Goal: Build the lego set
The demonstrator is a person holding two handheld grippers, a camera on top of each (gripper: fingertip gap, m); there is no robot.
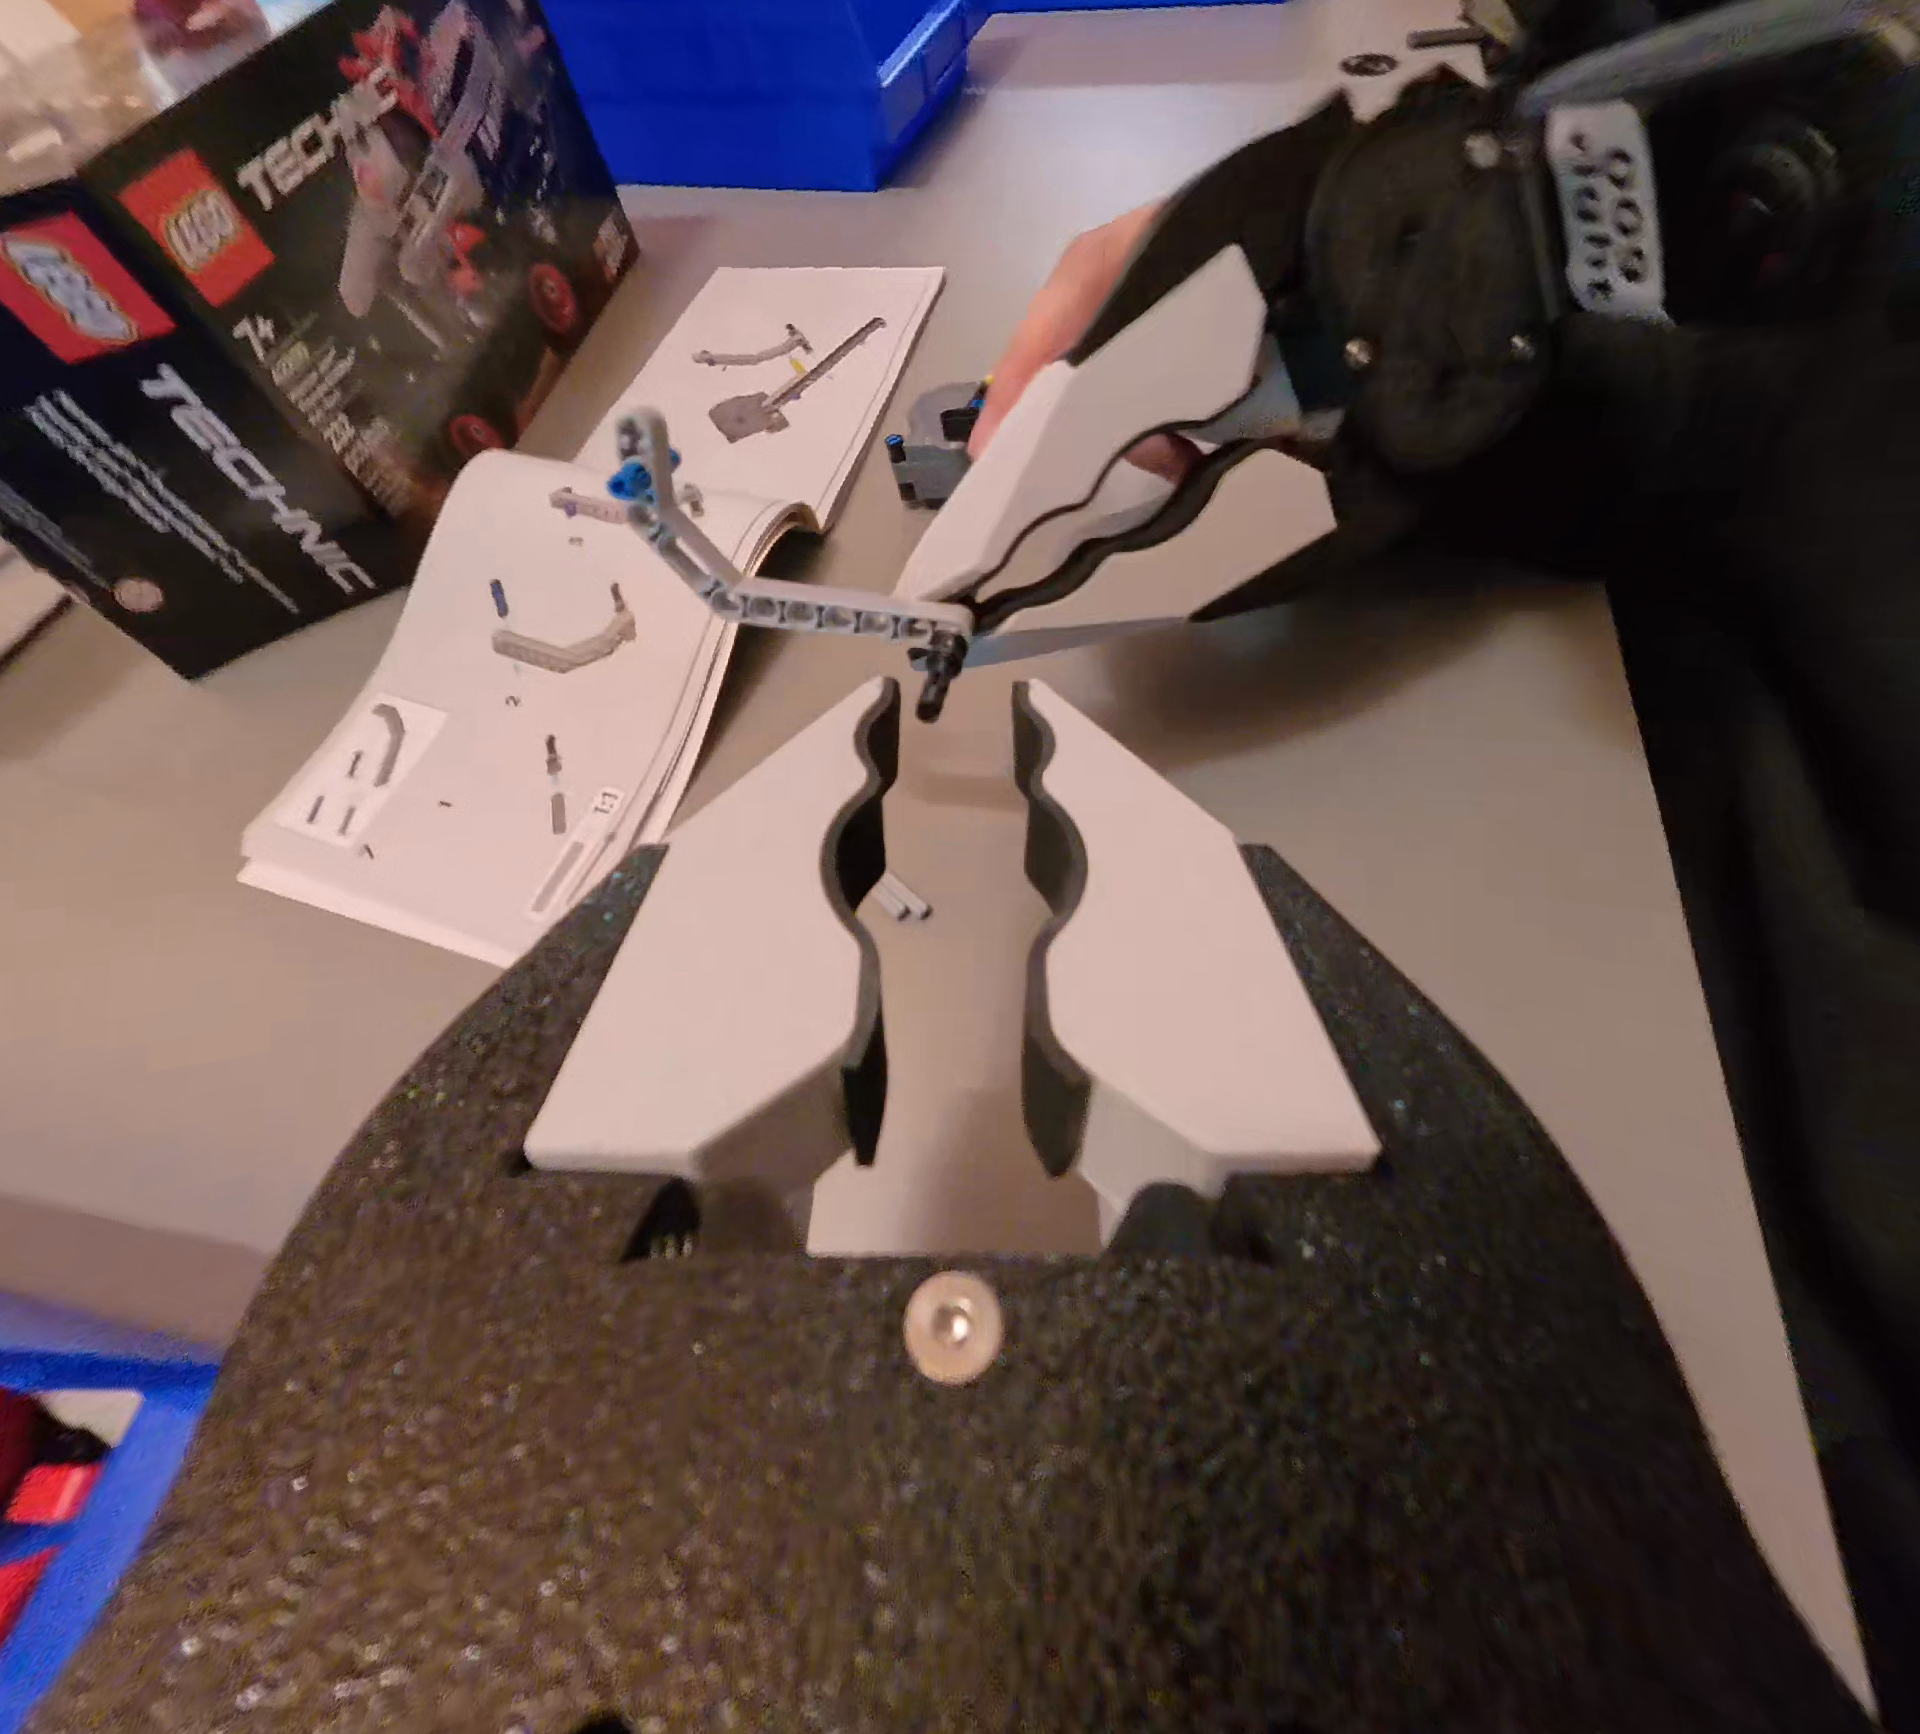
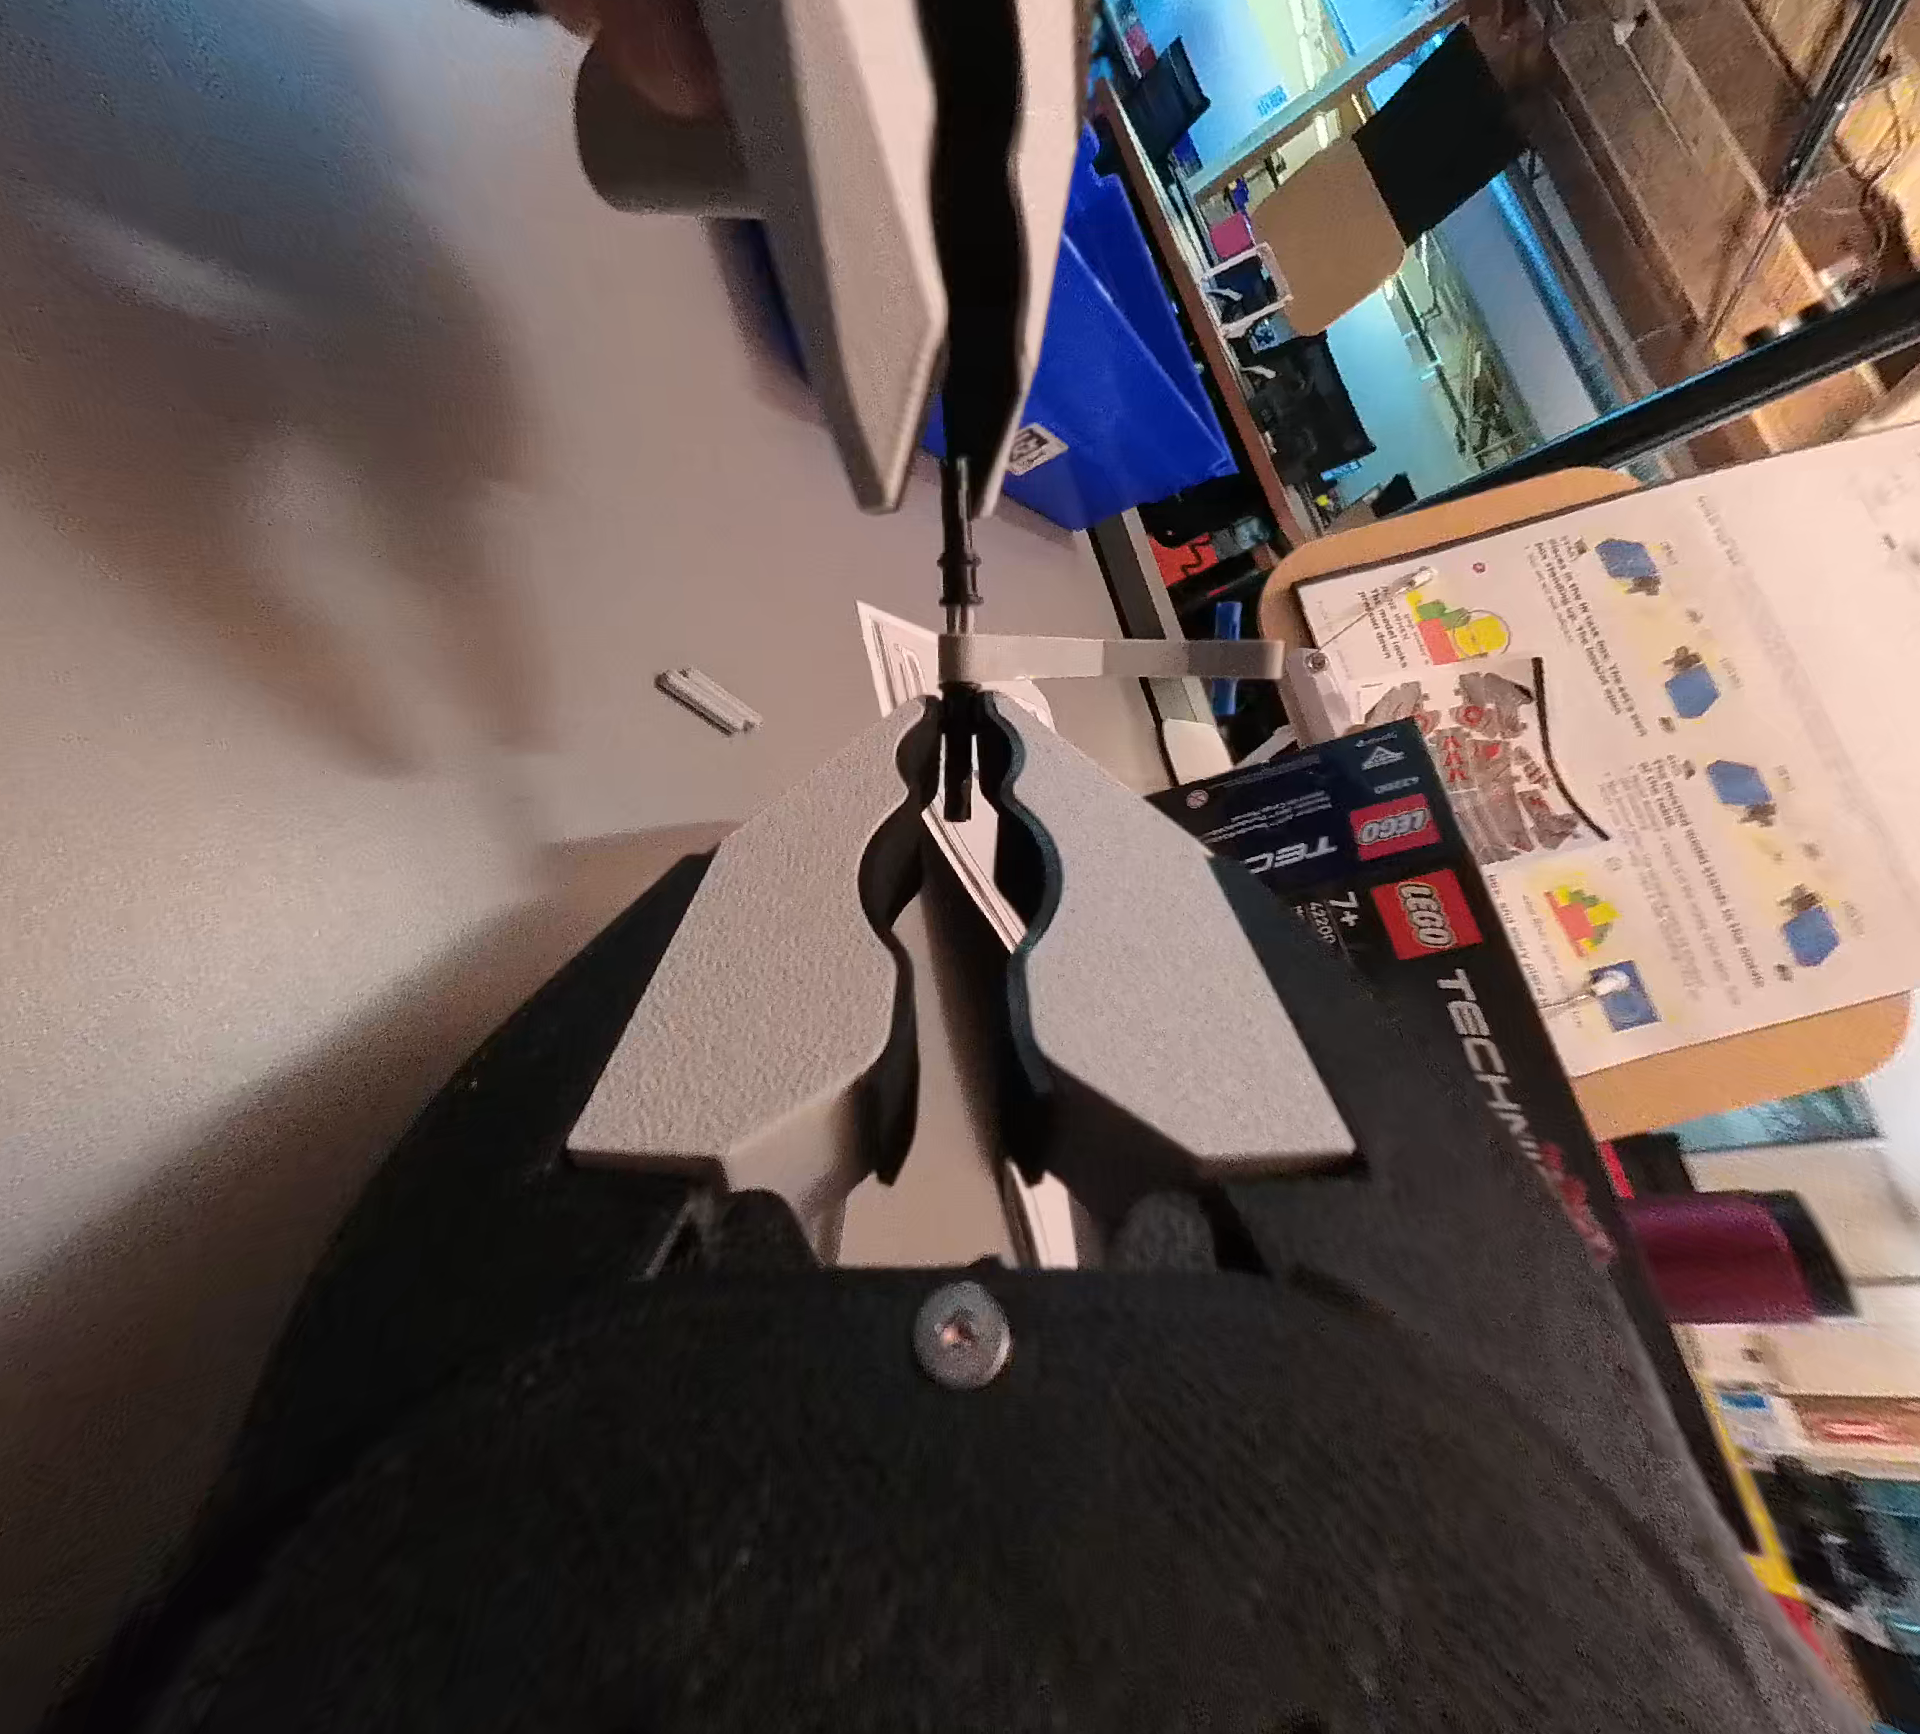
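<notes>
A bent grey beam (image 1: 727,583) with a blue pin (image 1: 629,479) near its far end hangs over the open instruction booklet (image 1: 582,676). My right gripper (image 2: 956,728) is shut on the beam's near end, where a black pin (image 2: 956,567) passes through; it enters the left wrist view from the upper right (image 1: 961,619). The beam shows edge-on in the right wrist view (image 2: 1101,656). My left gripper (image 1: 954,702) is open, with the free end of the black pin (image 1: 933,687) right at its fingertips. The left gripper hangs from the top of the right wrist view (image 2: 951,489).
The black set box (image 1: 312,313) stands left on the grey table (image 1: 208,1009), with blue bins (image 1: 779,22) behind. A small grey sub-assembly (image 1: 935,448) lies by the booklet. Two small light pins (image 1: 904,905) lie under my left gripper. A clipboard with a printed sheet (image 2: 1610,749) is beyond the box. Less than 4 cm separates the two grippers' tips.
</notes>
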